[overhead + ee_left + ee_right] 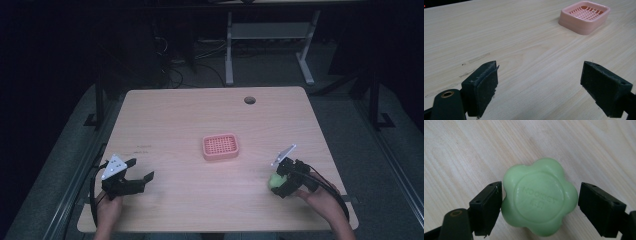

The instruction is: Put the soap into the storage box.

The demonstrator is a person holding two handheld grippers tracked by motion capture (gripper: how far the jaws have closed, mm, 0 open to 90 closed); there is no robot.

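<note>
The soap sits between our right gripper's jaws, which clamp it at the table's right front. Our left gripper rests apart, jaws wide, with the pink dish mid-table.

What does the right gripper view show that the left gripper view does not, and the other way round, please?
Right gripper view: a green flower-shaped soap with embossed lettering, apparently gripped between the jaws of the right gripper. Left gripper view: a pink slotted soap dish, standing empty farther off on the table, and the left gripper with its jaws wide open on nothing. Shared: the pale wooden table and a pair of black jaws rising from the bottom.
</note>
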